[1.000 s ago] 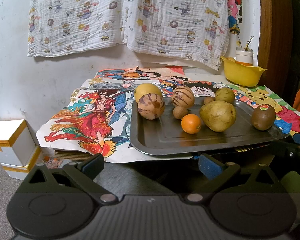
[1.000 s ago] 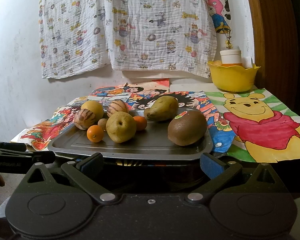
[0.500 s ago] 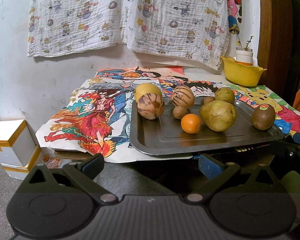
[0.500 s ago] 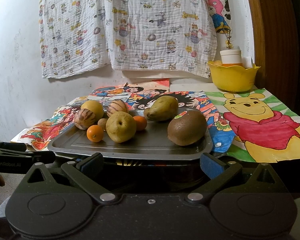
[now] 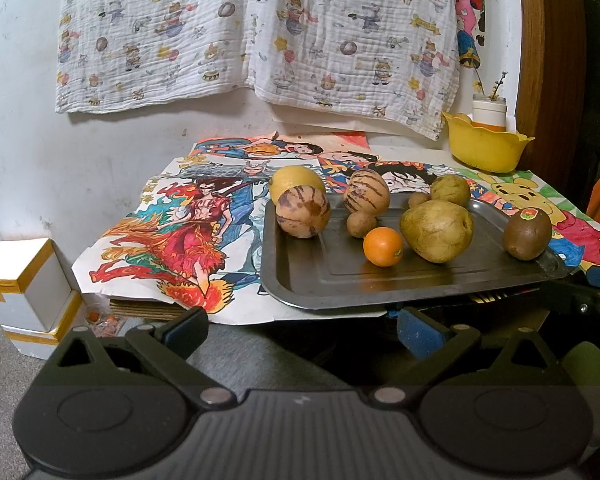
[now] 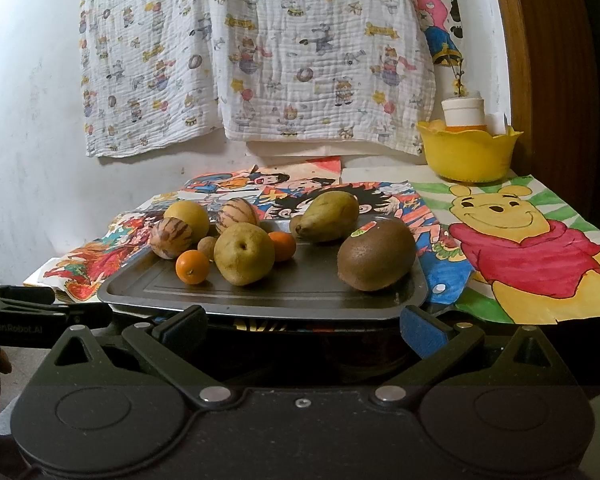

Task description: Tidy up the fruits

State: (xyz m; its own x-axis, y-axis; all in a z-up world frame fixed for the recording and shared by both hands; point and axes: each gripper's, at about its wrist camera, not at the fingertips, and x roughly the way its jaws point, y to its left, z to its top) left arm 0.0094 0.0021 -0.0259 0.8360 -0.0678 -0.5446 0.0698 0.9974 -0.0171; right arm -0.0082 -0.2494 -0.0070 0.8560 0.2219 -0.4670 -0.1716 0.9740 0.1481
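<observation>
Both black claws with blue pads, the left claw (image 5: 302,330) and the right claw (image 6: 303,326), are hanging released and empty before the counter's near edge. The dark metal tray (image 6: 300,292) is sitting there, overhanging slightly. On it are lying a brown kiwi (image 6: 376,255) near the right rim, a small orange (image 6: 192,266), and a yellow-green pear (image 6: 244,254) partly hiding another orange.

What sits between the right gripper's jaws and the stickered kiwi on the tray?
Only the tray's near rim and bare tray floor lie between the open right gripper and the kiwi; no other fruit, as the right wrist view shows.
</observation>
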